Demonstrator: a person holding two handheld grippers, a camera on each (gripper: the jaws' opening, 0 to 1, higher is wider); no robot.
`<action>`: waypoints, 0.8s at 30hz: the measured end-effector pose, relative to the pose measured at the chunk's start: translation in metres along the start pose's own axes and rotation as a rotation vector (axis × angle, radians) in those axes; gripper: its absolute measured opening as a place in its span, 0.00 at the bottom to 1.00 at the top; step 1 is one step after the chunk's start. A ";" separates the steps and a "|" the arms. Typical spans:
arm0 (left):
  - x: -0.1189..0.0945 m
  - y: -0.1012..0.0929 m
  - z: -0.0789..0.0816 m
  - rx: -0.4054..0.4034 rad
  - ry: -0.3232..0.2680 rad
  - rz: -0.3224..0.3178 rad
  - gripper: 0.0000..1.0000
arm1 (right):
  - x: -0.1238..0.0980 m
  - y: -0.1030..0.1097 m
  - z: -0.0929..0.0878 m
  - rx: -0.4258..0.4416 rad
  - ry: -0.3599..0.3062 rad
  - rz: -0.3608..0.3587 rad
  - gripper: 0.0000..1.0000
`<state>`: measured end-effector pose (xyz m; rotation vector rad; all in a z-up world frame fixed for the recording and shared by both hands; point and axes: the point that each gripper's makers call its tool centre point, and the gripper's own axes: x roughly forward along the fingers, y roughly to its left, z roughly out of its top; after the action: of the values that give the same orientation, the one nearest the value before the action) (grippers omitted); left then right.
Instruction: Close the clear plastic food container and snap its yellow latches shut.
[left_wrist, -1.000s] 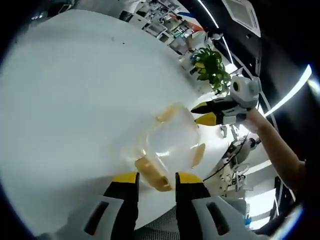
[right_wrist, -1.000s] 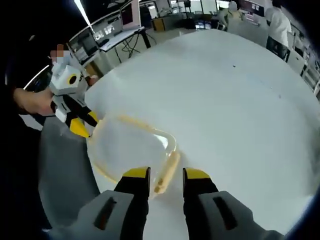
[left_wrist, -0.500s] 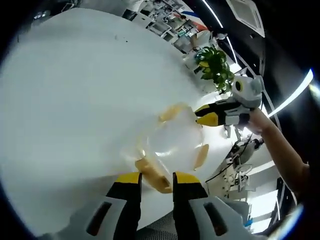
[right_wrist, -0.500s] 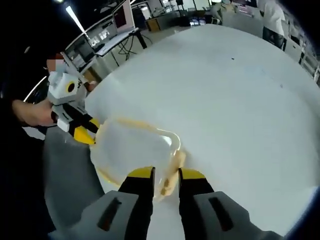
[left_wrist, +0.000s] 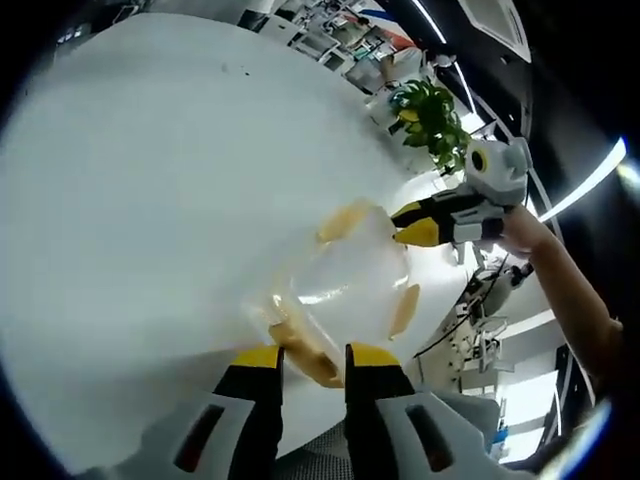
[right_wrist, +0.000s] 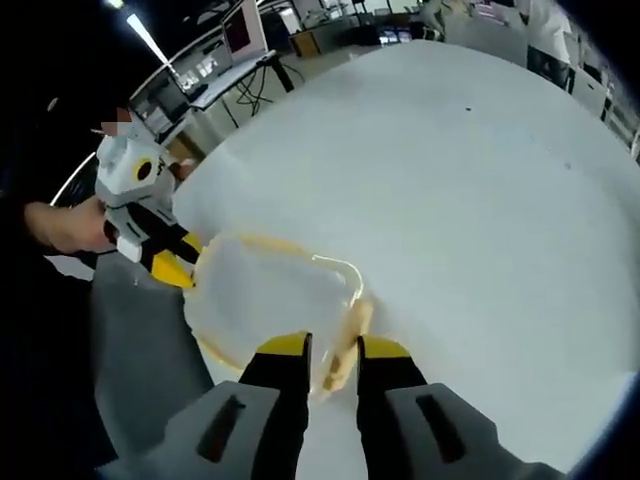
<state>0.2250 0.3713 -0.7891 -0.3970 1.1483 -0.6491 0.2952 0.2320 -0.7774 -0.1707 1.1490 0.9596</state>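
Clear plastic makes up the food container (left_wrist: 340, 290), which sits near the edge of the white desk (left_wrist: 150, 180) with its lid on. In the left gripper view, the left claw (left_wrist: 312, 355) rises at 6 o'clock, its yellow-tipped jaws narrowly parted on either side of a yellow latch (left_wrist: 300, 345) on the container's near side. The right claw (left_wrist: 410, 225) comes in at 2 o'clock, tips against the far edge; whether they pinch anything I cannot tell. In the right gripper view, the right claw (right_wrist: 333, 350) brackets another yellow latch (right_wrist: 345, 345), jaws slightly apart, with the left claw (right_wrist: 175, 262) at 9 o'clock touching the container (right_wrist: 265, 290). A potted plant (left_wrist: 430, 115) stands beyond the desk.
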 end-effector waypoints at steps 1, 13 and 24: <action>0.000 0.000 0.000 0.001 -0.002 0.001 0.16 | 0.001 0.000 0.000 -0.002 0.000 0.003 0.14; 0.002 -0.001 0.002 -0.006 0.006 0.006 0.14 | 0.002 0.003 -0.004 0.074 -0.022 0.023 0.13; -0.001 0.005 0.012 0.010 -0.063 0.014 0.15 | -0.001 0.008 -0.014 0.131 -0.003 0.025 0.13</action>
<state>0.2372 0.3756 -0.7866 -0.3976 1.0872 -0.6258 0.2798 0.2285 -0.7798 -0.0492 1.2098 0.9031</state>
